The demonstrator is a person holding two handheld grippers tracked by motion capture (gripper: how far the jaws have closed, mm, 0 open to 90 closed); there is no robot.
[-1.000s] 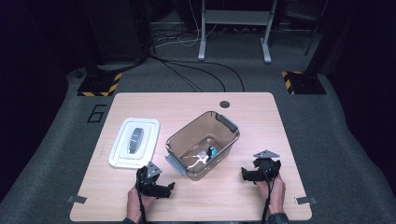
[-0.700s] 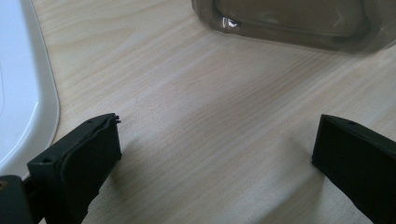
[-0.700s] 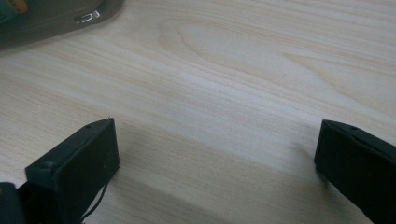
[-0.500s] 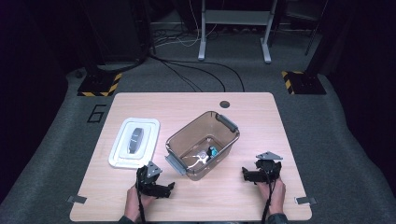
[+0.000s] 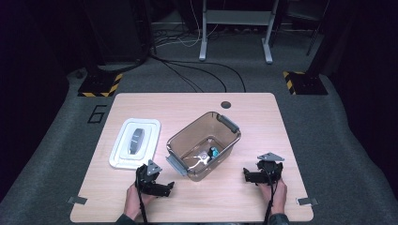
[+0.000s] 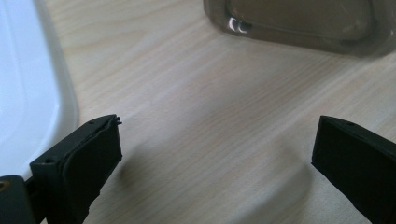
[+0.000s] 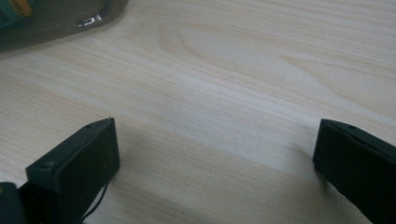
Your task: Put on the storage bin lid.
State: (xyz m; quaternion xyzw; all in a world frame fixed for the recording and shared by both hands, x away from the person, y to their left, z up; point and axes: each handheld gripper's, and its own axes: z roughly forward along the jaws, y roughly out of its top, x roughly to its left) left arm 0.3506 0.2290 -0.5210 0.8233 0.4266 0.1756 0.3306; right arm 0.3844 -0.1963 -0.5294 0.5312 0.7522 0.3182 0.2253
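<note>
The left gripper (image 5: 165, 187) is held low over the pale wooden table (image 5: 263, 117), near the front edge, and its two black jaws are spread wide with only bare wood seen between them. The right gripper (image 5: 248, 176) is held the same way on the other side — jaws wide apart, nothing pinched.

Between the two grippers, a little further out from the hands, the clear brown plastic box with grey handles (image 5: 225, 140) is found. Its long side is turned at a slant: one grey handle (image 5: 175, 165) points back toward the left gripper, and the other grey handle (image 5: 227, 123) points away, toward the far right of the table. In the left gripper view, a corner of the box (image 6: 299, 23) is seen just ahead of the jaws and to their right. In the right gripper view, a corner of the box (image 7: 60, 21) is seen ahead of the jaws and to their left.

Small things are lying inside the box — a white piece (image 5: 201, 158) and a little blue-green piece (image 5: 214, 152) — but they are too small to be told apart well.

Just ahead of the left gripper, on its outer side, the flat white plastic lid (image 5: 119, 154) is lying with a dark oval patch (image 5: 135, 139) in its middle. Its long side points away from the hands. Its white edge (image 6: 28, 93) is seen right beside the left jaw.
</note>
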